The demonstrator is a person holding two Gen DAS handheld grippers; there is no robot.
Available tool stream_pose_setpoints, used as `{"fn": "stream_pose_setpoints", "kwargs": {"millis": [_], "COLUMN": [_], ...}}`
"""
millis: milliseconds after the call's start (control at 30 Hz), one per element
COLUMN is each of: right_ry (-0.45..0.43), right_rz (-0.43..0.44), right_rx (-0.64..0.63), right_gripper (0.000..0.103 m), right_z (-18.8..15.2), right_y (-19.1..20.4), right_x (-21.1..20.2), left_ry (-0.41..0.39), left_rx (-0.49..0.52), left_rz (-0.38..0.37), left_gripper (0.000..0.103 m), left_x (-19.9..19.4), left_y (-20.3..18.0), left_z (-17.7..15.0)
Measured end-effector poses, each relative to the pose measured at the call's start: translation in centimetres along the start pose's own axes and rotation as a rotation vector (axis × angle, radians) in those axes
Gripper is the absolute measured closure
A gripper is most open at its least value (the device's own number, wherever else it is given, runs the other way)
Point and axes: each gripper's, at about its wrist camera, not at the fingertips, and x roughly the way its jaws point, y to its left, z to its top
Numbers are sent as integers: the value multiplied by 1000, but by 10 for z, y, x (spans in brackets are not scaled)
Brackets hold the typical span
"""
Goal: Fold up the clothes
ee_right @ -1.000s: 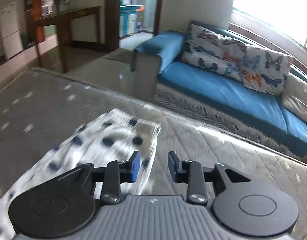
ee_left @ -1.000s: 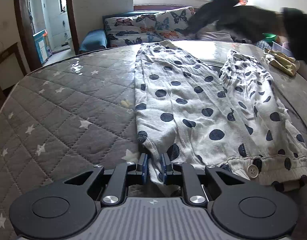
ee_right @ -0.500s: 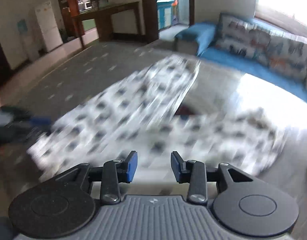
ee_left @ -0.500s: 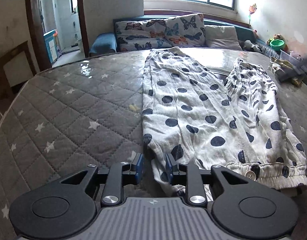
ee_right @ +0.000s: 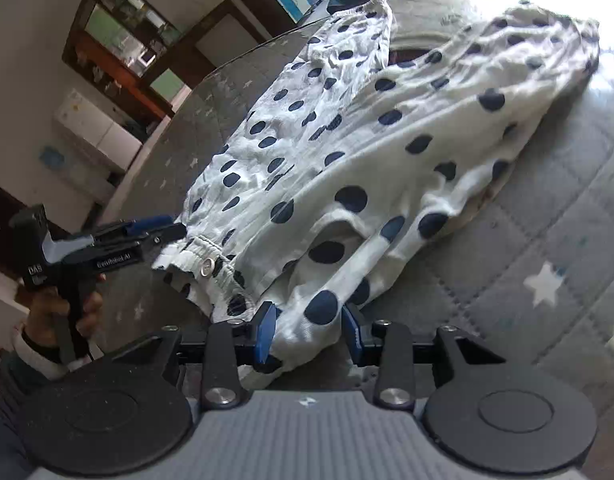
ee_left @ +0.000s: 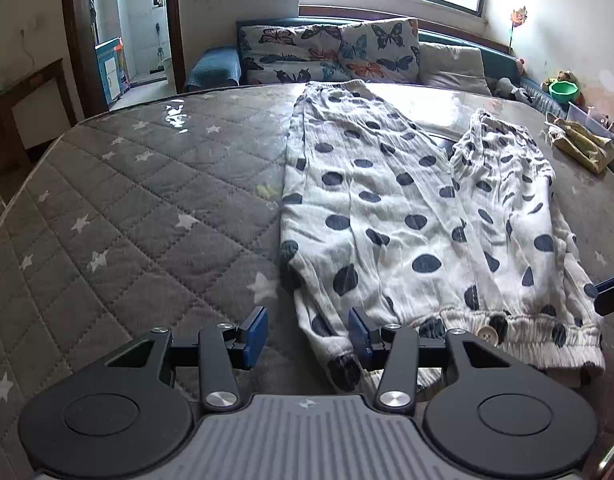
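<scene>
Left wrist view: your left tool (ee_left: 307, 330) has just been opening; its pads stand apart, one trouser corner lying loose between them. The polka-dot trousers (ee_left: 387, 216) lie spread ahead on the mattress (ee_left: 127, 208). Your right tool (ee_right: 309, 334) brackets the waistband's other corner; whether it clamps yet is unclear. Next: a firm grip there.

My own body hides the near hem of the polka-dot trousers (ee_left: 387, 216) at the bottom of the left view. My right fingers (ee_left: 613, 292) are cut off at that view's right edge. The green bowl (ee_left: 563, 91), upper right, sits among clutter too small to tell.
</scene>
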Motion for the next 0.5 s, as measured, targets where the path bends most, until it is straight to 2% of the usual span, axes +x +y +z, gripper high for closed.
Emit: {"fn": "stream_pose_setpoints", "kwargs": {"millis": [67,100,133,233,367,500], "right_ry": [-1,-1,-6,-29,-69,-68], "right_rz": [7,9,5,-5,-2,-12], "right_rx": [0,0,-7,-38,-80,-97], "right_gripper": [87,90,97,100,101,102], "right_z": [-4,-5,-7,-12,-21,-33], "right_y": [1,1,2,6,16,23], "right_x": [3,3,3,-1,-20,-31], "left_ry": [9,10,11,11,9,16], "left_rx": [-4,-5,-6,-6,14,40], "left_rz": [3,0,-7,-42,-43,-42], "left_gripper": [55,57,65,89,94,94], "left_x": [1,2,2,2,-3,-9], "left_y": [-1,-1,-2,-5,-13,-20], "left_z": [-2,-2,-3,-5,-8,-14]}}
